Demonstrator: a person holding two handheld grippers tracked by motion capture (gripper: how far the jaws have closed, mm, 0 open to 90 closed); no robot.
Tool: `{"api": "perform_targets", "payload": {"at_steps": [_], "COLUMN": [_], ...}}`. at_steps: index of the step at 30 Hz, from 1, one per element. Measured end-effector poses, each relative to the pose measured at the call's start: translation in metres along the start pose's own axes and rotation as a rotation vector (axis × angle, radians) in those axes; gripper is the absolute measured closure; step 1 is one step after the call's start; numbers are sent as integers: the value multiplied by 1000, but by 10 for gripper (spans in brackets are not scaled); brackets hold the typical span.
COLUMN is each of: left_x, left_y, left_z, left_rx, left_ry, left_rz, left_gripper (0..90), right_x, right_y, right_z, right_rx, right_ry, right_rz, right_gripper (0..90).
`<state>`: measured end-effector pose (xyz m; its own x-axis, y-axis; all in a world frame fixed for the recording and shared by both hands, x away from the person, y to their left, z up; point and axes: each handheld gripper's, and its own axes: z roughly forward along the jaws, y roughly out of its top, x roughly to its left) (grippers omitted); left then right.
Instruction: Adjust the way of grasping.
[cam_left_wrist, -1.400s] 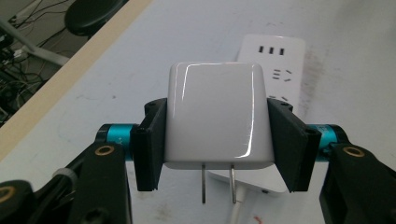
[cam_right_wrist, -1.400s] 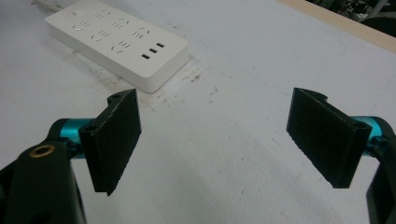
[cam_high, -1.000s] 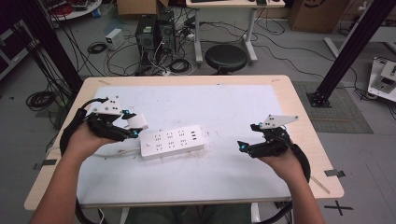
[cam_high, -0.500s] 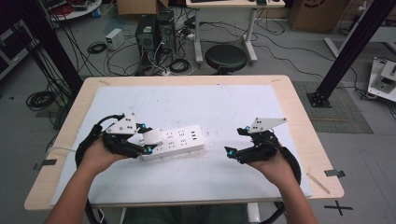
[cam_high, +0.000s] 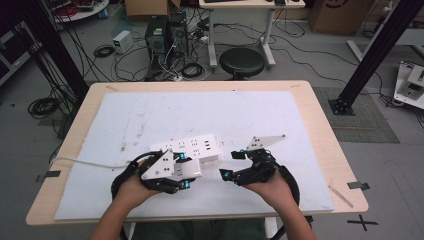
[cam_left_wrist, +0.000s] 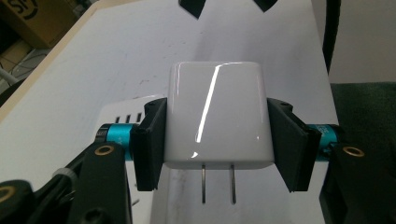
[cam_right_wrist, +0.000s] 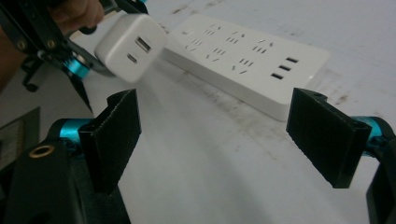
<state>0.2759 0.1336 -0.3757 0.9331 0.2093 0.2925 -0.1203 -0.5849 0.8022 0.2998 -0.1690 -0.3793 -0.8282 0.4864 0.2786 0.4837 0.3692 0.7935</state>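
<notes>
Left gripper view: left gripper (cam_left_wrist: 217, 140) jaws clamp a white USB charger (cam_left_wrist: 215, 116), prongs out, beside the power strip (cam_high: 192, 148). Right gripper (cam_right_wrist: 224, 140) jaws wide, empty. Next: line prongs over a socket.

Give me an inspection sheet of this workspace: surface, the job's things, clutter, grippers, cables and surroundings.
Surface: wooden table under a white mat, scuffed.
Job's things: white charger, prongs bare, off the power strip lying on the mat.
Clutter: nothing seen.
Grippers: left gripper shut on the charger; right gripper open, nothing between its jaws.
Cables: white cord running off the table's left edge.
Surroundings: black stool, computer towers, floor cables.
</notes>
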Motion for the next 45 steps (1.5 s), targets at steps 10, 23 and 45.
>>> {"api": "perform_targets", "payload": {"at_steps": [10,23,45], "left_x": [-21,-28,-34], "left_y": [8,14,24], "left_z": [23,30,38], "left_rx": [-17,-23,-42], "left_ry": [29,78,116], "left_rz": [76,131,167], "left_gripper": [425,426,426], "right_x": [-4,-6,-5], "right_y": [-13,-13,-15], "right_z": [22,33,43], "right_rx": [-16,-44,-69], "right_ry": [145,284,381], "right_rz": [149,256,297], "right_gripper": [182,182,496]}}
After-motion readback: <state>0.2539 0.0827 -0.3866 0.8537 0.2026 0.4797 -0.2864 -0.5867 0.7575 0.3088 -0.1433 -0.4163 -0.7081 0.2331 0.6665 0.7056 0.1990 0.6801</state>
